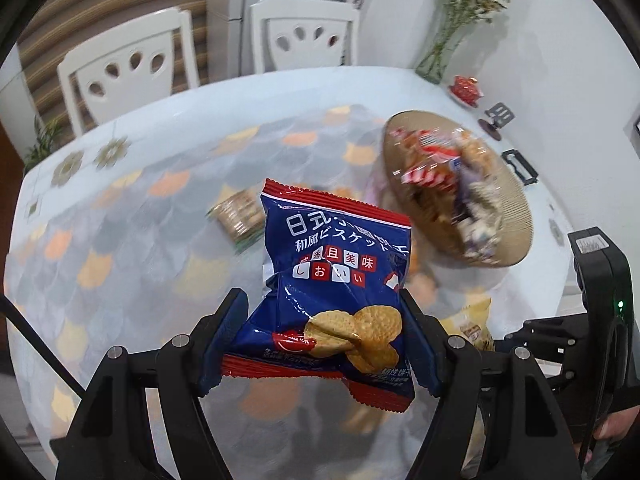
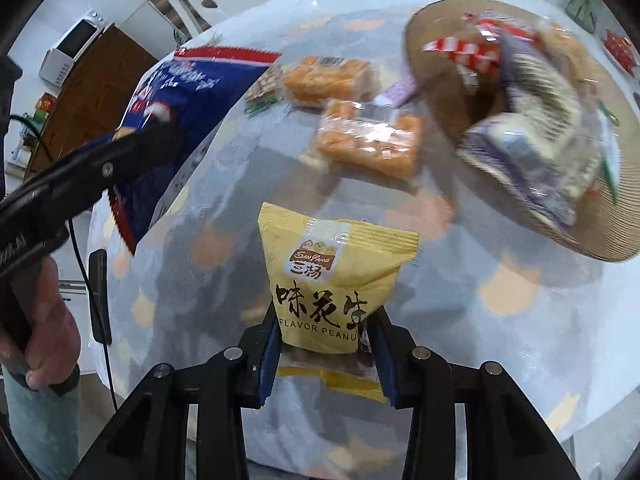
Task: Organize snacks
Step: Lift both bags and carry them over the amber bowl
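Observation:
My left gripper (image 1: 322,320) is shut on a blue biscuit packet (image 1: 332,280) with red ends, held above the table. My right gripper (image 2: 324,338) is shut on a yellow peanut packet (image 2: 332,276), also held above the table. The blue packet also shows at the left of the right wrist view (image 2: 172,120), with the left gripper's finger (image 2: 120,160) across it. A round woven tray (image 1: 508,216) at the right holds several snack packets (image 2: 532,128). Two orange cake packets (image 2: 368,140) and a small green-edged packet (image 1: 240,216) lie loose on the tablecloth.
The round table has a patterned cloth (image 1: 132,240). Two white chairs (image 1: 128,68) stand at the far side. A glass vase with flowers (image 1: 444,48), a red dish (image 1: 466,88) and a small black stand (image 1: 498,118) sit near the wall.

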Motion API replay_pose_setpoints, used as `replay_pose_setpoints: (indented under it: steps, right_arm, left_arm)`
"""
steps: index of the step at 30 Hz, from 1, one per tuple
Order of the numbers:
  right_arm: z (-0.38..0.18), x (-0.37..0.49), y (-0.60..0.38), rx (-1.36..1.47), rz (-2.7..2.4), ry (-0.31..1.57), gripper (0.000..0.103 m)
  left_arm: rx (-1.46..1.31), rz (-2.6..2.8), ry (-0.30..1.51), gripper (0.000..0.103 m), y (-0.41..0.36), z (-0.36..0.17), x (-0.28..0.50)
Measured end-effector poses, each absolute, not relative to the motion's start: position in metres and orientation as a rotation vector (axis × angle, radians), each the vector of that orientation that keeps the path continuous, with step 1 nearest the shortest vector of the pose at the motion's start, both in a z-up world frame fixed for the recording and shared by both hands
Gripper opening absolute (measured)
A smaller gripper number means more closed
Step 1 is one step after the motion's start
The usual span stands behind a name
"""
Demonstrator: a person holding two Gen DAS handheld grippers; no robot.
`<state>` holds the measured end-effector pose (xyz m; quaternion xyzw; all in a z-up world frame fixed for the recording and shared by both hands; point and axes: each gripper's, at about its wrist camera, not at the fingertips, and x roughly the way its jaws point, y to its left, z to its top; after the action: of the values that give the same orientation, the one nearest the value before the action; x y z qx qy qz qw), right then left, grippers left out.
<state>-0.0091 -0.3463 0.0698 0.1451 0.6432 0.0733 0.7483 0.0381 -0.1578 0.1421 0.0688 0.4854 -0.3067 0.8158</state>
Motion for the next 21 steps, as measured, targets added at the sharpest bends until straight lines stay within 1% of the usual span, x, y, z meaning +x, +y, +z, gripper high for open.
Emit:
replay_pose_setpoints:
  steps: [7,10,11,13,14,15,19,21]
  right_arm:
    - [0.090,-0.016,-0.401,0.373,0.070,1.361,0.040]
    - [0.101,-0.019,-0.434,0.407,0.013,1.333,0.040]
    - [0.104,-0.018,-0.440,0.414,0.001,1.326,0.040]
    - [0.111,-0.015,-0.461,0.430,-0.037,1.305,0.040]
    - [0.114,-0.014,-0.472,0.438,-0.055,1.293,0.040]
    - [0.115,-0.014,-0.482,0.445,-0.067,1.284,0.040]
    - [0.117,-0.005,-0.514,0.457,-0.103,1.266,0.040]
    - [0.115,-0.002,-0.521,0.495,-0.076,1.269,0.040]
  left_arm:
    - [0.166,-0.714,0.991,0.072,-0.208,0.161,0.037]
    - [0.168,-0.731,0.977,0.070,-0.227,0.167,0.040]
    - [0.168,-0.736,0.974,0.068,-0.232,0.169,0.042]
    - [0.165,-0.743,0.971,0.058,-0.245,0.172,0.046]
    - [0.161,-0.748,0.974,0.043,-0.249,0.173,0.048]
    - [0.150,-0.756,0.981,0.039,-0.256,0.175,0.051]
    - [0.156,-0.740,1.001,0.039,-0.269,0.169,0.061]
    - [0.118,-0.719,1.072,0.043,-0.260,0.158,0.069]
